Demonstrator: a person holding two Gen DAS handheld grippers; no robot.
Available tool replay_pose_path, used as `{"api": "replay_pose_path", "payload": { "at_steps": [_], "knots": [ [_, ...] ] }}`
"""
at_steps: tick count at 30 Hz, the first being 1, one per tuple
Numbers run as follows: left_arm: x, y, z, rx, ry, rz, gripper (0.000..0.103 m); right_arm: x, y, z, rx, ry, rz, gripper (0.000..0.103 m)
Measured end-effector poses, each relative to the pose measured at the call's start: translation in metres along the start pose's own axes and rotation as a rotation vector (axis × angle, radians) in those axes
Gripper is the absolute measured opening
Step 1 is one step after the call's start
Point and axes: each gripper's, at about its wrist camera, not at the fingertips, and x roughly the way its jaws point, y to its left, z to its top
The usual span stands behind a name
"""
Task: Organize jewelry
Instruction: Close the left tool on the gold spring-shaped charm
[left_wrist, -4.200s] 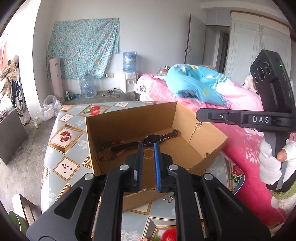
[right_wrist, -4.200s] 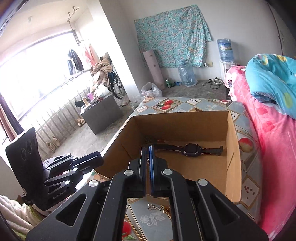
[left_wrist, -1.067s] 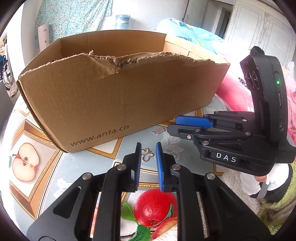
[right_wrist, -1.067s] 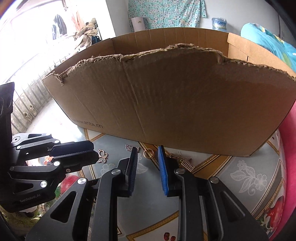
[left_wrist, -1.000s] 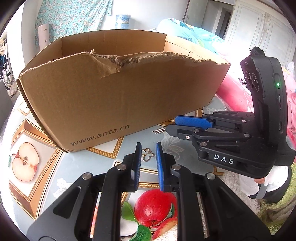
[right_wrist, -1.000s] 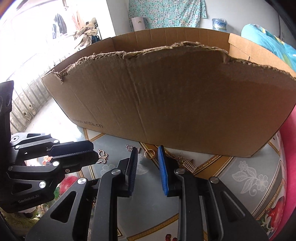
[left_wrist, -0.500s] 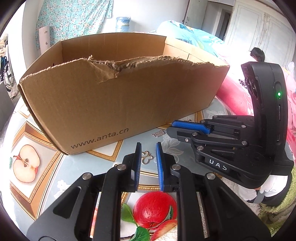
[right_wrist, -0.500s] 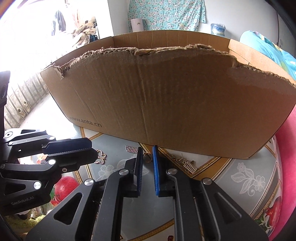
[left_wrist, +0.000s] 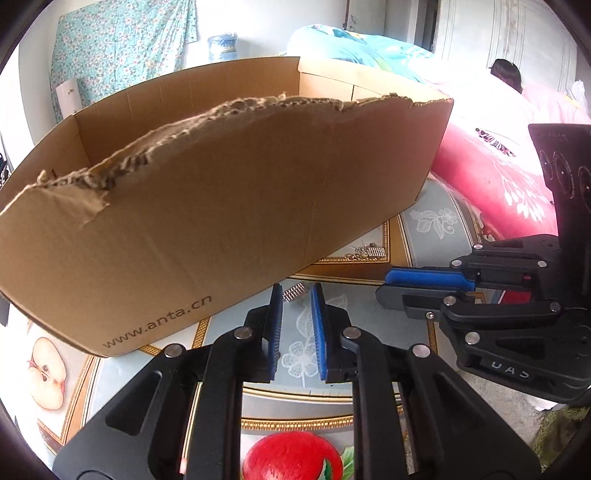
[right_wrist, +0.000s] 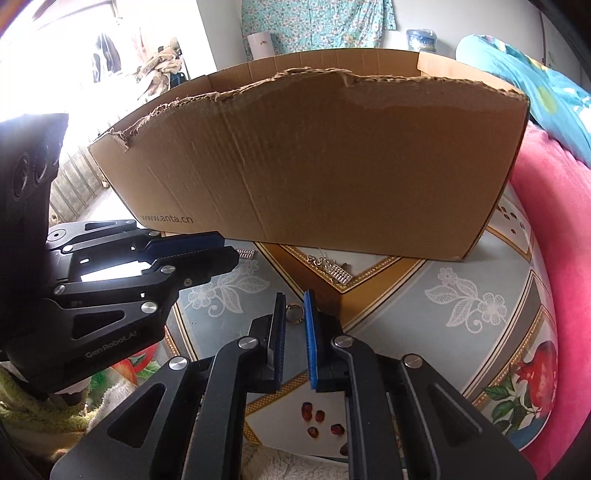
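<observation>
Counter here has a fruit-print cloth on it, with a pink bed right up against one side and a floral sheet hanging on the far wall. The big cardboard box, torn along its top edge and printed with "www.anta.cn", sits in the middle of the counter. From down here I can't see inside it at all. My right gripper is pointing down at the cloth in front of the box, a little way back from it. Its jaws have just been closing and they're nearly together now, with the little gold ring sitting between the tips. I think it's pinched rather than just lying there, but the angle isn't great. My left gripper is beside it on the left, near the box's front wall. Its jaws have a narrow gap and nothing in them. A small silver bar piece lies on the cloth just past those tips, close to the foot of the box. There's also a small tangle of chain and silver bits on the counter, right at the bottom edge of the box.
</observation>
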Motion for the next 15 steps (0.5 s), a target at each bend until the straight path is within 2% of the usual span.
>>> {"api": "replay_pose_path", "payload": {
  "at_steps": [6, 15],
  "knots": [
    [0.009, -0.004, 0.005, 0.028, 0.018, 0.012, 0.015, -0.002, -0.008, -0.002, 0.013, -0.007, 0.024, 0.010],
    [0.003, -0.019, 0.000, 0.074, 0.059, -0.028, 0.014, -0.003, -0.026, -0.005, 0.015, -0.009, 0.038, 0.010]
  ]
}}
